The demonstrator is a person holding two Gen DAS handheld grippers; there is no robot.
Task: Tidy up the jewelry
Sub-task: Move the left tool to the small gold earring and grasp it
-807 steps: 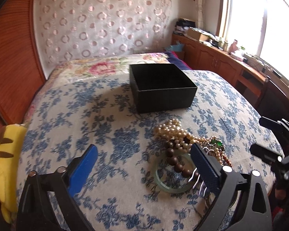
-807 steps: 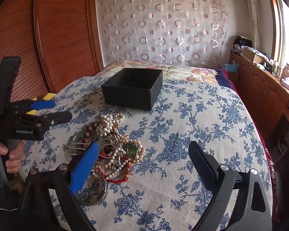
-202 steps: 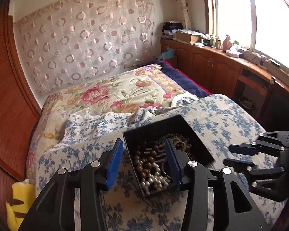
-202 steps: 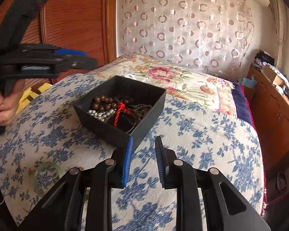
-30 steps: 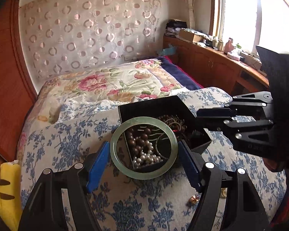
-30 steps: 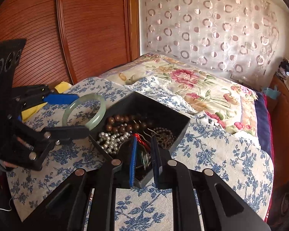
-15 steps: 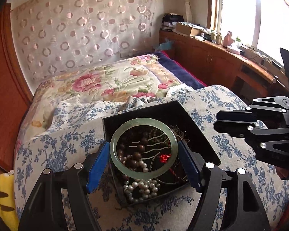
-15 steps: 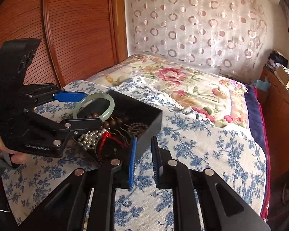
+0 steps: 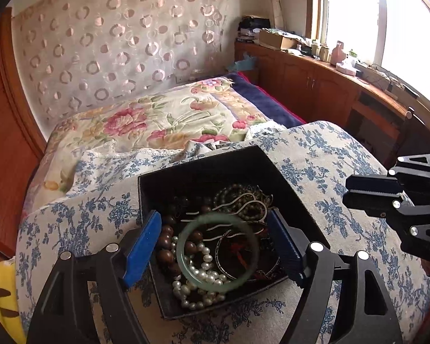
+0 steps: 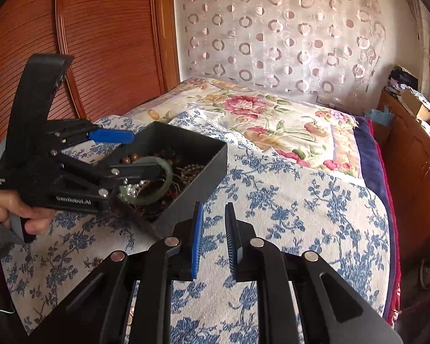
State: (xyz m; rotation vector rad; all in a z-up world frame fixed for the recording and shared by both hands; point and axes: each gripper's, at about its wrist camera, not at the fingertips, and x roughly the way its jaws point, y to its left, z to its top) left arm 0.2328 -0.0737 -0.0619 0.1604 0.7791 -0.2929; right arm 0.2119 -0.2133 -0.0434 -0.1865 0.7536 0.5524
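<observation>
your left gripper (image 9: pixel 215 239) hangs over the black square cardboard box (image 9: pixel 197 172), blue pads spread wide, grasping nothing. pale green jade bangle (image 9: pixel 217 252) lies inside the box between the pads, clear of both, resting on a white pearl strand (image 9: pixel 199 275), brown wooden beads (image 9: pixel 164 240) and a red cord piece (image 9: pixel 238 248). box sits on the blue-flowered white bedspread (image 9: pixel 315 154). your right gripper (image 10: pixel 212 239) hovers just beside the box's near corner, pads almost together with a narrow gap, empty. yellow plush toy (image 9: pixel 4 295) at the bed's left edge.
</observation>
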